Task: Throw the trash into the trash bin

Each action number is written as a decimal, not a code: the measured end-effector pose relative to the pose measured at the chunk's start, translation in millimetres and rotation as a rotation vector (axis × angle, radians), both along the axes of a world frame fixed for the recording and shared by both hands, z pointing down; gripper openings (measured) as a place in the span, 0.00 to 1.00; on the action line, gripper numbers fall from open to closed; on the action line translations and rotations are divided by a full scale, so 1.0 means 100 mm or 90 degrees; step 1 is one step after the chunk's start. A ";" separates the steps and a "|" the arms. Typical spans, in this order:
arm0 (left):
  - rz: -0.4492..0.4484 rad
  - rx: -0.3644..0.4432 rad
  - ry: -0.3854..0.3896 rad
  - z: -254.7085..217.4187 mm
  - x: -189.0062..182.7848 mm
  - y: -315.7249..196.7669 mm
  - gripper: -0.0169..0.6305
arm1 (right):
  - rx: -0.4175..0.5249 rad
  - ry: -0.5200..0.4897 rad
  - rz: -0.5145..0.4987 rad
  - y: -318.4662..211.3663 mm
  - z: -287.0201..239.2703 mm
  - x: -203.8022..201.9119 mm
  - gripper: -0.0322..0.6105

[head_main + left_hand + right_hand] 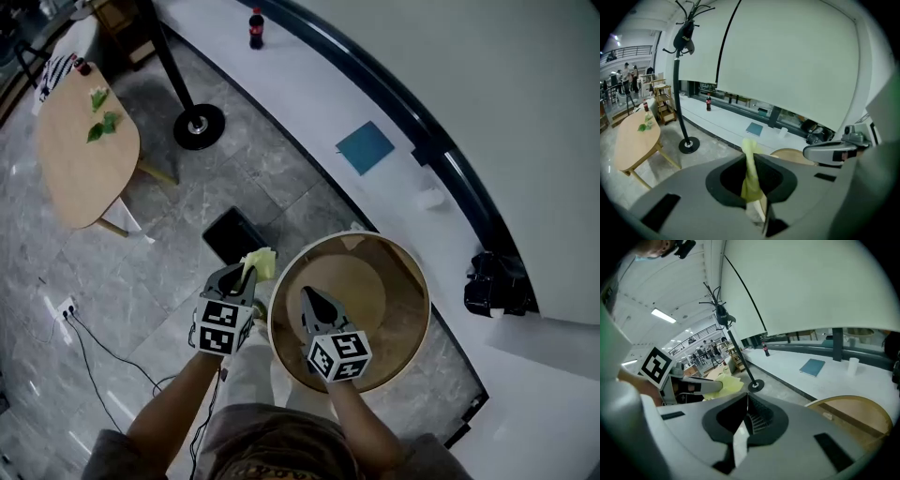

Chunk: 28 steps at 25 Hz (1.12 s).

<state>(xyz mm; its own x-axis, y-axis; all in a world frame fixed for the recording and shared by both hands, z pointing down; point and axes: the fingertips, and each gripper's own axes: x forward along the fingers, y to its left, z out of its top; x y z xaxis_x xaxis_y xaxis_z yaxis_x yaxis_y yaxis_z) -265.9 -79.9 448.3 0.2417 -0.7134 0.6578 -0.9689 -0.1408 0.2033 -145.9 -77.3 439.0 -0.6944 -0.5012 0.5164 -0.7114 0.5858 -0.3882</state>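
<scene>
A crumpled yellow-green piece of trash (262,262) sticks out of my left gripper (246,275), which is shut on it just left of the bin's rim. In the left gripper view the trash (751,171) stands upright between the jaws of the left gripper (751,180). The trash bin (413,274) is round, wood-coloured and open, and stands below me on the floor. My right gripper (310,298) hovers over the bin's left half, jaws together with nothing seen between them. Its own view shows the right gripper (746,405) shut, the bin (855,414) at lower right and the trash (727,383) at left.
A black box (233,234) lies on the floor just beyond the left gripper. Farther off stand a coat stand's round base (198,127) and a wooden table (82,164). A white ledge holds a cola bottle (256,27), a blue book (366,147) and a black object (497,282).
</scene>
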 end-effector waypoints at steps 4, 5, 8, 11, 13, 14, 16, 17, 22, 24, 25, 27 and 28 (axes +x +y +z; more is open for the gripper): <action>-0.032 -0.010 -0.002 0.16 -0.34 0.02 0.11 | 0.003 0.001 -0.023 -0.07 0.07 -0.27 0.08; -0.038 -0.014 -0.001 0.22 -0.39 0.02 0.11 | 0.003 0.003 -0.028 -0.08 0.10 -0.31 0.08; -0.051 -0.027 0.003 0.42 -0.48 -0.01 0.11 | -0.004 0.005 -0.032 -0.14 0.22 -0.38 0.08; -0.061 -0.038 0.012 0.66 -0.51 -0.06 0.11 | -0.016 0.007 -0.024 -0.21 0.38 -0.39 0.08; -0.070 -0.045 0.024 0.85 -0.52 -0.09 0.11 | -0.020 0.007 -0.021 -0.24 0.48 -0.40 0.08; -0.074 -0.049 0.029 0.96 -0.52 -0.10 0.11 | -0.019 0.008 -0.023 -0.25 0.52 -0.41 0.08; -0.075 -0.058 0.033 1.18 -0.53 -0.12 0.11 | -0.014 0.010 -0.031 -0.26 0.62 -0.42 0.08; -0.076 -0.062 0.035 1.30 -0.53 -0.14 0.11 | -0.015 0.008 -0.031 -0.27 0.68 -0.43 0.08; -0.089 -0.091 0.049 1.94 -0.58 -0.17 0.11 | -0.033 0.008 -0.013 -0.30 1.06 -0.40 0.08; -0.095 -0.097 0.048 2.16 -0.59 -0.19 0.11 | -0.043 0.012 -0.009 -0.31 1.23 -0.36 0.08; -0.097 -0.099 0.046 2.27 -0.59 -0.20 0.11 | -0.047 0.015 -0.009 -0.32 1.30 -0.33 0.08; -0.101 -0.105 0.041 2.46 -0.60 -0.23 0.11 | -0.053 0.022 -0.009 -0.33 1.43 -0.30 0.08; -0.103 -0.108 0.040 2.54 -0.61 -0.24 0.11 | -0.055 0.024 -0.009 -0.34 1.48 -0.29 0.08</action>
